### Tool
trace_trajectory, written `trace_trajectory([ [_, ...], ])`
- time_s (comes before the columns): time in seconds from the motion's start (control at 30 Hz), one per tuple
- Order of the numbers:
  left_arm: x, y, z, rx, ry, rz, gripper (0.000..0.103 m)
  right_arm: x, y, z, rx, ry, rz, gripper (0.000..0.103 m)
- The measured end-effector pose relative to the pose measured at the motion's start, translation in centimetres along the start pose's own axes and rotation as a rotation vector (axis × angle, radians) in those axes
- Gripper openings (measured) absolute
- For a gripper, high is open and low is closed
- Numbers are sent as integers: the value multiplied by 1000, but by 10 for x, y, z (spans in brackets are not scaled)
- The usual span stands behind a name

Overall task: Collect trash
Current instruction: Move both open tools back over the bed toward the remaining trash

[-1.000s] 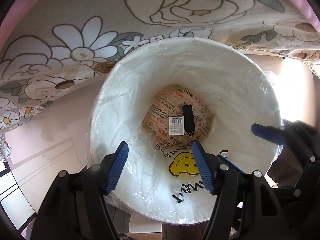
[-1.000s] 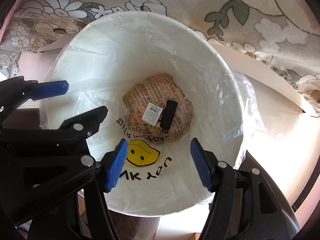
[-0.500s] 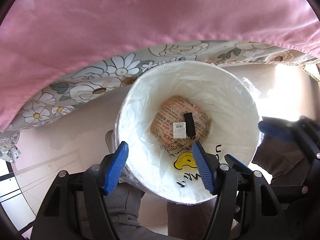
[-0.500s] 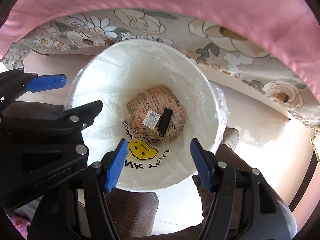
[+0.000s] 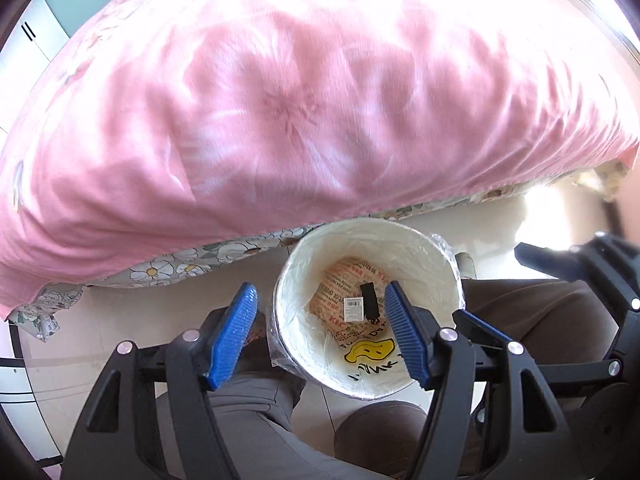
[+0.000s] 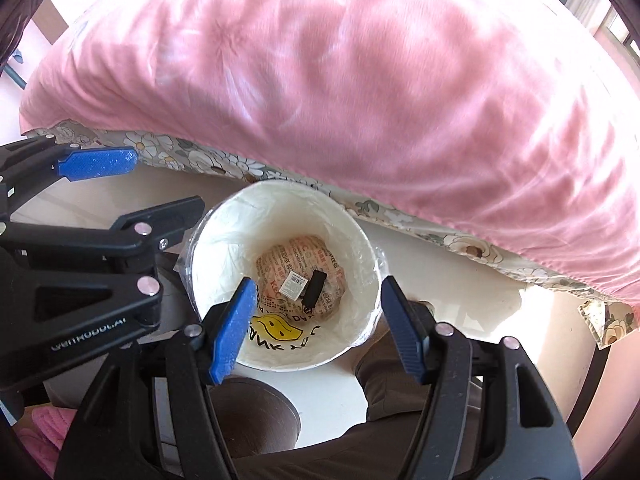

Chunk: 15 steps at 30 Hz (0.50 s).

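With both left tongs (image 5: 320, 336) and right tongs (image 6: 316, 326) half open and empty above the lined bin (image 6: 224, 240), scan the pink bed (image 5: 300, 100) for more trash.

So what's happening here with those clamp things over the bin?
A person holds a two-finger tool in each hand above a white lined bin beside a pink-covered bed. The left tool and right tool are both open and empty. A printed wrapper, a small label and a black piece lie in the bin.
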<state>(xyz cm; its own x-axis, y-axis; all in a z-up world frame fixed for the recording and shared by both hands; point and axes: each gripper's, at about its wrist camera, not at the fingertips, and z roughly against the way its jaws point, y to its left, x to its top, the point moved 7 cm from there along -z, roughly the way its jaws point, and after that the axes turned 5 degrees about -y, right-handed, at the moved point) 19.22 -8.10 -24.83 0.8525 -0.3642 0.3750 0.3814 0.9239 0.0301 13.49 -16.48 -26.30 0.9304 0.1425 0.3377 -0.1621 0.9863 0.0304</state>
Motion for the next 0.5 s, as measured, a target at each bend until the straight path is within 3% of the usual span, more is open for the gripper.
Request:
trace_trajectory([
  [0.5,74,15,94,38,-192,-7,69,76,-21,99,-78,-211,41,68],
])
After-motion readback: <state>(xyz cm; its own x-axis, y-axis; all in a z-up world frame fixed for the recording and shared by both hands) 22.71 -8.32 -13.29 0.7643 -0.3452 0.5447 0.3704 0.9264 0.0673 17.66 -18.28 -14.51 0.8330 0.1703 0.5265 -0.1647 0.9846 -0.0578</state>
